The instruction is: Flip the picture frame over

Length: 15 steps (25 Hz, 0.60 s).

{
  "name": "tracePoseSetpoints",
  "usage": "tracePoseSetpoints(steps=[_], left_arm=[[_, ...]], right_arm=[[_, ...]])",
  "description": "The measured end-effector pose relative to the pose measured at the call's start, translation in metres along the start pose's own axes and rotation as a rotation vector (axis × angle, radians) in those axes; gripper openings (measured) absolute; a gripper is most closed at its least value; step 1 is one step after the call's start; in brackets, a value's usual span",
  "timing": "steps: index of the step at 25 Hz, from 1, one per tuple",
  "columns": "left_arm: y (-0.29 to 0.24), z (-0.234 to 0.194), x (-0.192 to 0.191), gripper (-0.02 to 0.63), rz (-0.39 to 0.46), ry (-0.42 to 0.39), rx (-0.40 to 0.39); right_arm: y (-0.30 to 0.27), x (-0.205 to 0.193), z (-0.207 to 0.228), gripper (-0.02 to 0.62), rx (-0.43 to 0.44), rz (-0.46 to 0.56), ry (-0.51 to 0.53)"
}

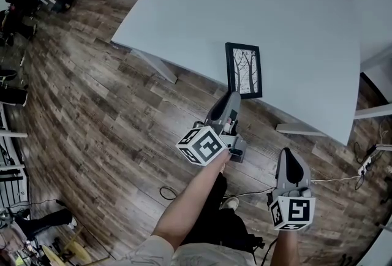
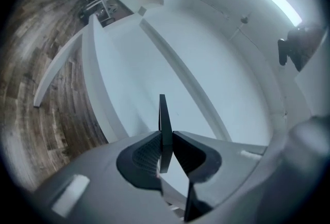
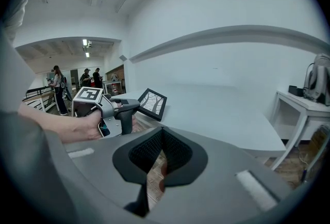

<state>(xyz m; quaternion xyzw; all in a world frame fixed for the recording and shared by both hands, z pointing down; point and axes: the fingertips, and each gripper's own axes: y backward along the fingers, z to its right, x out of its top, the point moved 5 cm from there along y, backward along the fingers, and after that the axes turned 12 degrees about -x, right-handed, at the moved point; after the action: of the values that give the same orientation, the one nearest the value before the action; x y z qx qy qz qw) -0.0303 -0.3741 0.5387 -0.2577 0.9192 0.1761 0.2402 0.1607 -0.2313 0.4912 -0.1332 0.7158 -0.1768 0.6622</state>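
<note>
Jaws on my left gripper (image 1: pixel 231 97) are pinched onto the near edge of the picture frame (image 1: pixel 244 70). In the left gripper view I see its thin dark rim clamped edge-on between the pads. The picture frame sits at the near edge of the white table (image 1: pixel 257 1) with its tree print facing up. I cannot tell whether it lies flat or is tipped up slightly. My right gripper (image 1: pixel 288 155) hangs off the table, beyond its near edge and over the wood floor (image 1: pixel 92 124). It is well apart from the picture frame, jaws closed together on nothing.
</note>
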Motion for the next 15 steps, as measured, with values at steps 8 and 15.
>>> tracePoseSetpoints(steps=[8,15], left_arm=[[-0.007,0.032,0.030,0.069,-0.133,-0.419,0.066],[-0.019,0.053,0.036,0.069,-0.268,-0.763,0.108]], right_arm=[[0.003,0.006,-0.003,0.023,0.000,0.015,-0.012],[0.005,0.010,-0.003,0.023,0.001,0.025,-0.018]])
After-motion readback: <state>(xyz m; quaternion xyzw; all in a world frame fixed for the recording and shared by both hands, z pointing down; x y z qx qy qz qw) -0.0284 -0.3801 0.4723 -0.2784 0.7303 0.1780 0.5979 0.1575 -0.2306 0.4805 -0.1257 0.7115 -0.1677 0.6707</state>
